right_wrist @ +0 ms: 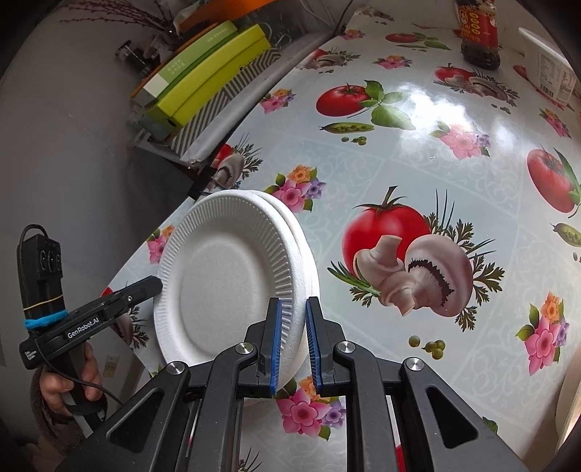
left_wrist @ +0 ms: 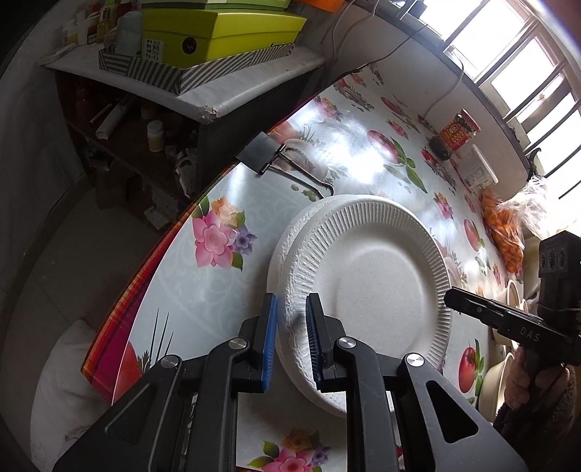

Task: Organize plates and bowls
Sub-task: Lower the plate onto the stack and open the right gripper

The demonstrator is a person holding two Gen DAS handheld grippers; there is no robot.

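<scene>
Two hand-held claws pinch opposite rims of a pair of white foam plates above a counter covered in a cloth printed with tomatoes, mushrooms and flowers. Nearest the left wrist camera, the left claw has its blue pads narrowed onto the rim of the plates, one pad on the underside and one on the ribbed upper face. In the right wrist view the right claw grips the opposite rim in the same way, jaws nearly together with the foam edge between them. The two plates are nested, slightly offset, and appear tilted and lifted off the cloth, toward the counter's left edge; contact with the counter cannot be ruled out.

The task looks partly done: these two plates are stacked, and beige bowls at the right edge of the left view still wait to be sorted.

Farther off, a black binder clip lies close behind the plates near the counter's edge, the nearest obstacle. Beyond it stand a dark sauce bottle, a white tub and a bag of orange snacks, with green boxes on a side shelf at far left.
</scene>
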